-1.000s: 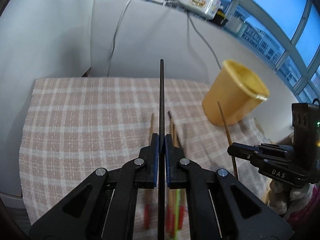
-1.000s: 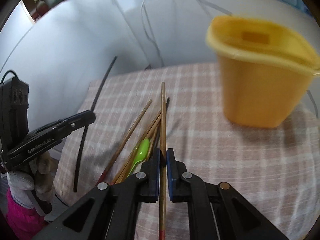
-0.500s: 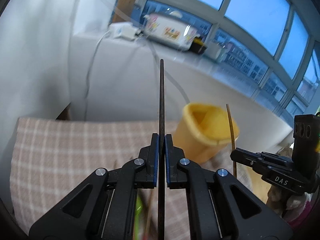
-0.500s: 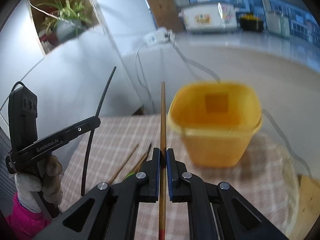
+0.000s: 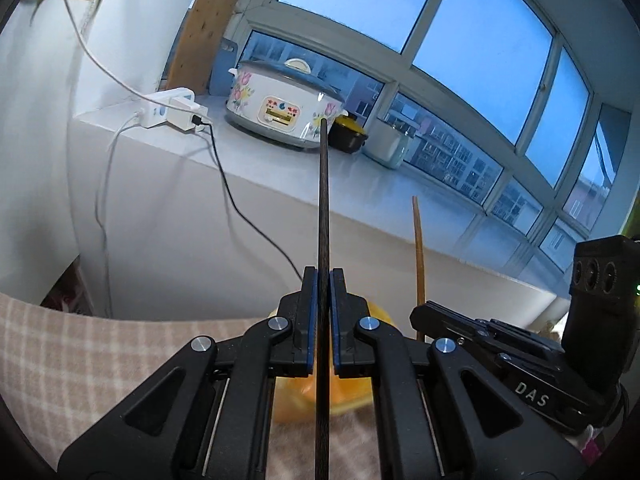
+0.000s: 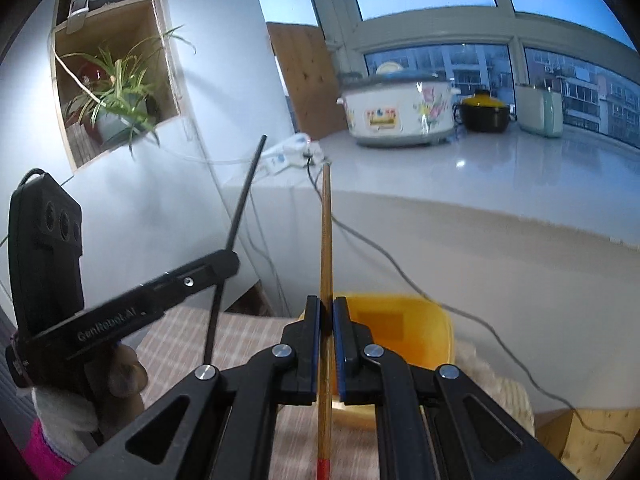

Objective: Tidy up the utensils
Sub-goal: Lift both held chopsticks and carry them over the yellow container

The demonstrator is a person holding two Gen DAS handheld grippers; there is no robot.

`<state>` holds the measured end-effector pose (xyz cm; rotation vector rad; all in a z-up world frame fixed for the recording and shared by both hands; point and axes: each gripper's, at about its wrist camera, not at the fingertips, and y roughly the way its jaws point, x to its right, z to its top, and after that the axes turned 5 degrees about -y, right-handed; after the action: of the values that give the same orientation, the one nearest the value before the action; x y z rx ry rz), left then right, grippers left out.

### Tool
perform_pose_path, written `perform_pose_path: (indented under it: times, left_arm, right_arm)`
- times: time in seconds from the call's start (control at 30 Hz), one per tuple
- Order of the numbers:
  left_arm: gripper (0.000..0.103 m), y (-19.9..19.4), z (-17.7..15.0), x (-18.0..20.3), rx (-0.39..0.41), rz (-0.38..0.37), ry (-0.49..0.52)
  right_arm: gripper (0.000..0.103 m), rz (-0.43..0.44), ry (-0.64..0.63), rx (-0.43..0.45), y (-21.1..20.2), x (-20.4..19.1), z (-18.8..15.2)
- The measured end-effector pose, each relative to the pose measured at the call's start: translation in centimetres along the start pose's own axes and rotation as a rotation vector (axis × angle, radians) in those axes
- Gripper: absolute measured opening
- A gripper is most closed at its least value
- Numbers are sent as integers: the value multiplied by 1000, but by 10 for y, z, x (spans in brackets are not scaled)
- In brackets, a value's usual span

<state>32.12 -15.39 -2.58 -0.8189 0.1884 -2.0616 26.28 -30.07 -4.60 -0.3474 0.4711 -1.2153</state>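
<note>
A white counter under a wide window fills the background, and on it a flowered rice cooker, a small black pot with a yellow lid and a white power strip are seen. Below it, a surface covered with a pink checked cloth is visible, and on that cloth a yellow plastic container stands open-topped, directly ahead of the right gripper. The jaws of the right gripper are clamped on a wooden chopstick, whose red-tipped end is seen behind the jaws. The jaws of the left gripper are clamped on a black chopstick, which is pointed upward toward the counter. In the left wrist view the container is mostly hidden behind the jaws. Both chopsticks are held above the cloth, near each other.
</note>
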Motion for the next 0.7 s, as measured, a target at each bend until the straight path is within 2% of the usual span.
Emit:
perform_pose_path:
  times: [0.33, 0.7]
  left_arm:
    - [3, 35, 20, -8, 66, -24, -87]
    - [3, 63, 19, -8, 100, 16, -61]
  right_arm:
    - [4, -45, 7, 48, 14, 21, 27]
    - [4, -115, 19, 104, 32, 42, 43]
